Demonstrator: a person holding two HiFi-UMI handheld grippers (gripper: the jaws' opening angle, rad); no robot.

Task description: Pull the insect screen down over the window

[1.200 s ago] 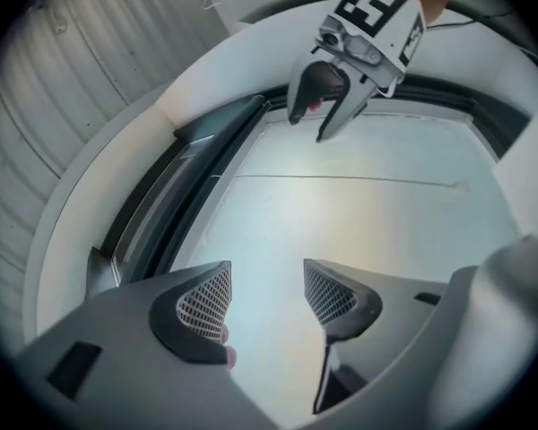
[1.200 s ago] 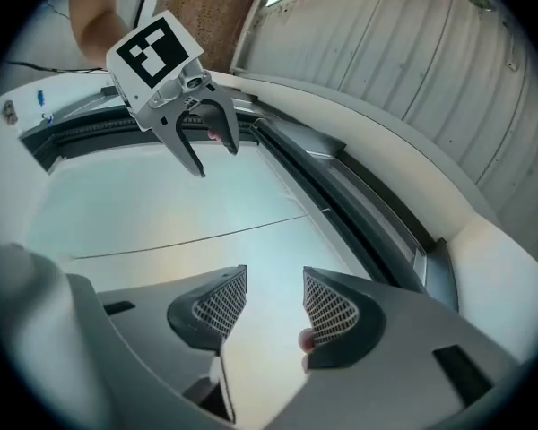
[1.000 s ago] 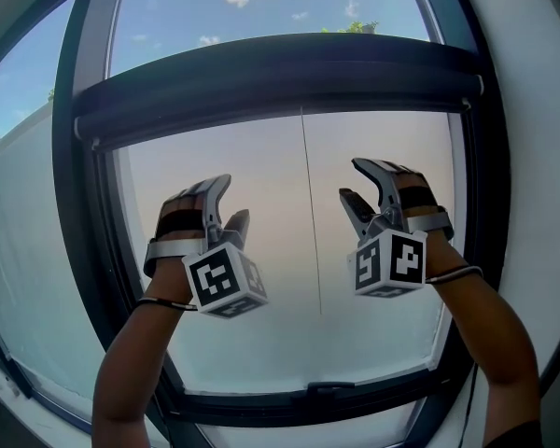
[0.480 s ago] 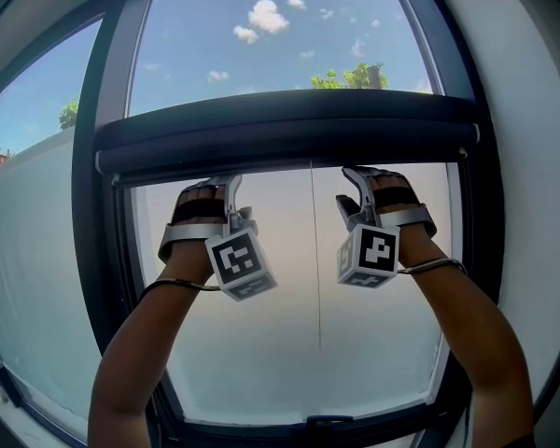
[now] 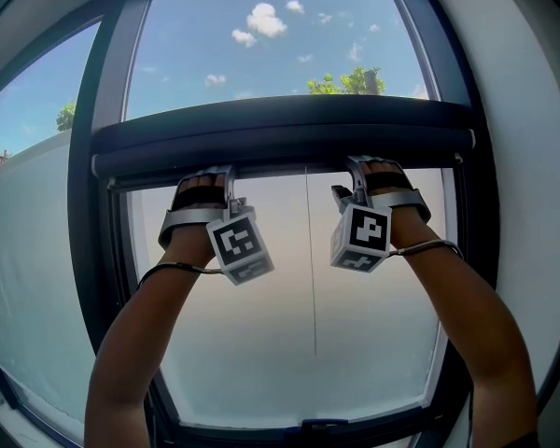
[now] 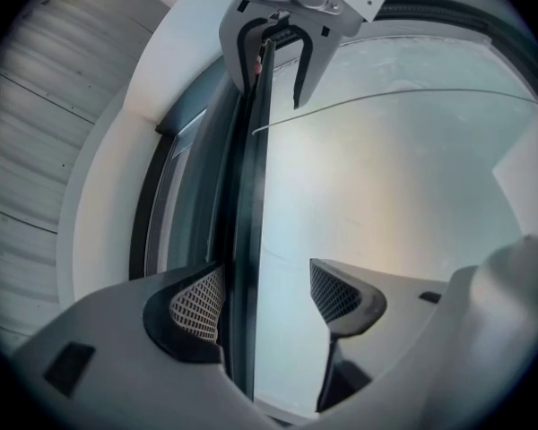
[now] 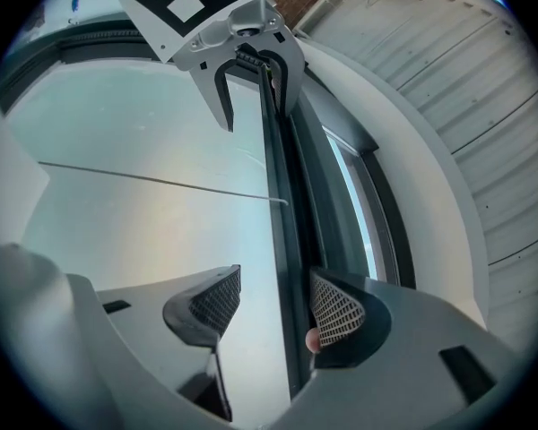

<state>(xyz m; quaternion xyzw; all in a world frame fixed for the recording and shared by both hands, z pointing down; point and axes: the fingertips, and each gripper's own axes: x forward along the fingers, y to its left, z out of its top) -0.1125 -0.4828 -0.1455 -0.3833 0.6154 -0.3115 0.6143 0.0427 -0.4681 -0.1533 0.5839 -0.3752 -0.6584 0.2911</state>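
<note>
The insect screen's dark bottom bar (image 5: 280, 138) runs across the upper part of the window, with sky above it and pale glass below. Both grippers are raised to its lower edge. My left gripper (image 5: 227, 180) is open, and in the left gripper view the bar (image 6: 244, 240) passes between the pads (image 6: 197, 307), close to the left one. My right gripper (image 5: 356, 171) is open too; in the right gripper view the bar (image 7: 284, 240) runs between its pads (image 7: 334, 310), nearer the right one. A thin pull cord (image 5: 309, 278) hangs at mid-window.
The dark window frame (image 5: 93, 278) surrounds the pane, with a small handle (image 5: 322, 426) on its bottom rail. A white wall (image 5: 537, 157) stands at the right. Another glazed pane (image 5: 28, 250) lies to the left. Each gripper view shows the other gripper (image 6: 273, 52) (image 7: 251, 70) straddling the bar.
Both grippers have risen from the middle of the pane to the bar's lower edge, and their jaws now straddle it. The head view has tilted upward.
</note>
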